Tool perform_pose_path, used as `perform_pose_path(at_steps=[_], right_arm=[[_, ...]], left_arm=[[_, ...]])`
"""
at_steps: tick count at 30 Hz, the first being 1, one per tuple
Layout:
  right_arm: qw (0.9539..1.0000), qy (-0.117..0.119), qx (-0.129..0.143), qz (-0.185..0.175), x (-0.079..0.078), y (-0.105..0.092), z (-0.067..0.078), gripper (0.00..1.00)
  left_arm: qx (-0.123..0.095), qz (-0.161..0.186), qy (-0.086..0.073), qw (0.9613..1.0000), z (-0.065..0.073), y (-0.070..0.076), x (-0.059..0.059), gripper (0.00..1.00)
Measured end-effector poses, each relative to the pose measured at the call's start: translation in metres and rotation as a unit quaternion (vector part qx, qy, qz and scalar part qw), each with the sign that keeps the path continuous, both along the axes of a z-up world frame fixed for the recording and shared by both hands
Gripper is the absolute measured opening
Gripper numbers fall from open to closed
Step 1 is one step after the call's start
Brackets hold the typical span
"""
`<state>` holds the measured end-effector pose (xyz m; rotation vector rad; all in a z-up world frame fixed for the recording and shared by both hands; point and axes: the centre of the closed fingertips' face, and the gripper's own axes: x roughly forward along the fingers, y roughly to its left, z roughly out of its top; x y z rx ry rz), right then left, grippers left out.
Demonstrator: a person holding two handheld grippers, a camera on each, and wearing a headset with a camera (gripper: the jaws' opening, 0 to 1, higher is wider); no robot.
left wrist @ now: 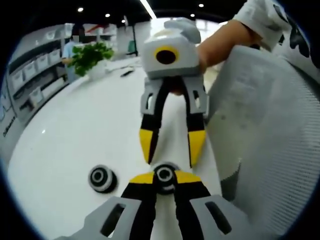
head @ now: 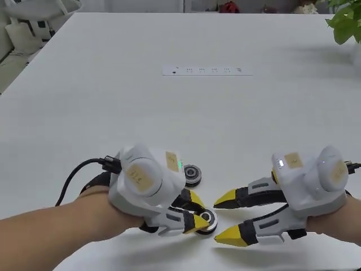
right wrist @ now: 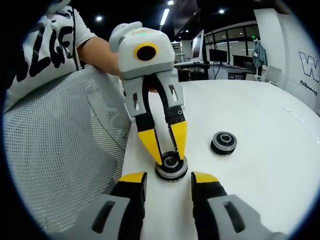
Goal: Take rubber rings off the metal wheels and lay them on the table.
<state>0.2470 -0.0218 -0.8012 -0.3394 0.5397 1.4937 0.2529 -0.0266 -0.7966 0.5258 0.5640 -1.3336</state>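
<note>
the left gripper (right wrist: 169,152) is clamped on a metal wheel (right wrist: 171,167), its yellow tips closed against it from two sides. the wheel seems to lie flat on the white table (head: 180,113), close to the near edge and between the two hands. the dark band round its outside is, i judge, the rubber ring (right wrist: 171,178), and it is not yet off. the right gripper (left wrist: 171,155) points at the wheel from the other side with its jaws apart, tips just short of it and holding nothing. the step in hand looks like peeling. the left should pin the wheel by its metal, not by the rubber, or the ring cannot slip. the right should take the ring on an arc free of the left tips, pinch or hook its edge, draw it up and outward and work round, then set it on bare table. the risk is the wheel twisting out of the clamp. a second wheel (head: 192,175) lies just beyond toward the far edge, its dark band on, and near enough to be knocked. a black cable (head: 79,172) trails from the left gripper near the near edge. a pale strip with small marks (head: 206,70) and a green plant (head: 344,22) at the far right corner are well clear.
</note>
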Motion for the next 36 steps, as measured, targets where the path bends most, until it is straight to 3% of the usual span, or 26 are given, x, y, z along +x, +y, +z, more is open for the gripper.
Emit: perform_pose_path(at_steps=[5,8,10,20,24,36], right_arm=[[1.0000,-0.001,-0.001,0.000,0.001,0.005,-0.001,0.31],[0.9999,0.012,-0.003,0.003,-0.003,0.010,-0.004,0.30],[0.9999,0.006,-0.008,0.005,-0.002,0.013,-0.005,0.30],[0.9996,0.010,-0.022,-0.017,0.005,0.017,-0.008,0.26],[0.9983,0.040,-0.006,-0.042,0.006,0.017,-0.003,0.24],[0.9986,0.024,-0.027,-0.040,0.005,0.008,-0.007,0.18]], left_arm=[[0.007,0.005,0.000,1.0000,0.000,0.004,0.000,0.13],[0.008,0.011,0.002,0.9999,0.000,0.006,0.000,0.13],[0.009,0.015,0.001,0.9998,0.000,0.007,0.000,0.13],[0.019,0.046,0.005,0.9987,0.000,0.013,0.003,0.13],[0.021,0.055,0.003,0.9982,0.000,0.013,0.003,0.13],[0.011,0.066,0.005,0.9978,0.000,0.013,0.003,0.12]])
